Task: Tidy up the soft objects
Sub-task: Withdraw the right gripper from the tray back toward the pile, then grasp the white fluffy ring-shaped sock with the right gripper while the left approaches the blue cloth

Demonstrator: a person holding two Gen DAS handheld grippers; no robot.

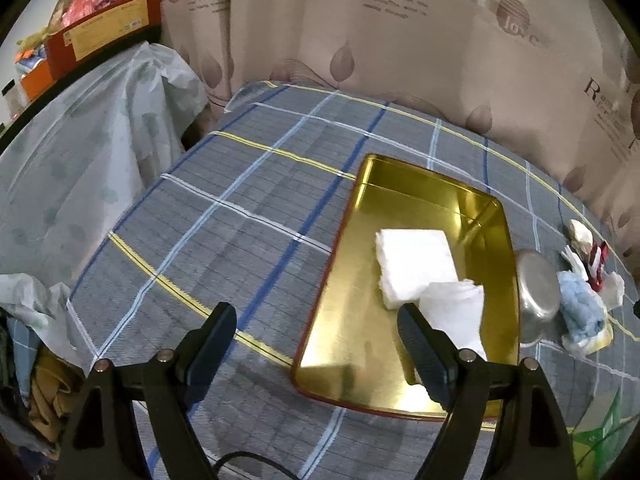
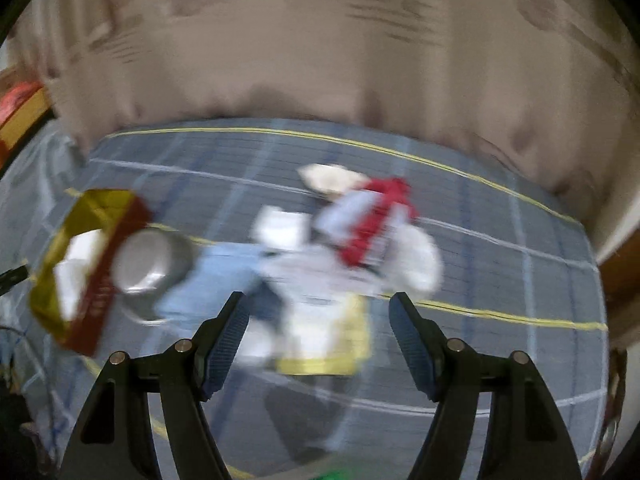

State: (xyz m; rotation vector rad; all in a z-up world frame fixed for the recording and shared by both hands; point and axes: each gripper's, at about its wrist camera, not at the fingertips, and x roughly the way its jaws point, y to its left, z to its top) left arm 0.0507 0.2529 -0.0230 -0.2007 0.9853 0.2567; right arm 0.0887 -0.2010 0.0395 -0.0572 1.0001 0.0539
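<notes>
The left tool (image 1: 316, 332) stood open over the plaid-covered table (image 1: 240, 208), gripping nothing. A gold tray (image 1: 404, 200) held a folded white cloth (image 1: 416, 264) and a second white cloth (image 1: 456, 312). The right tool (image 2: 318, 320) was open and empty above a blurred pile of soft things (image 2: 348, 240) beside a metal bowl (image 2: 148, 264).

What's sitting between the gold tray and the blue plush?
A metal pot, lying beside the gold tray and against the blue plush; clearest in the left wrist view.
</notes>
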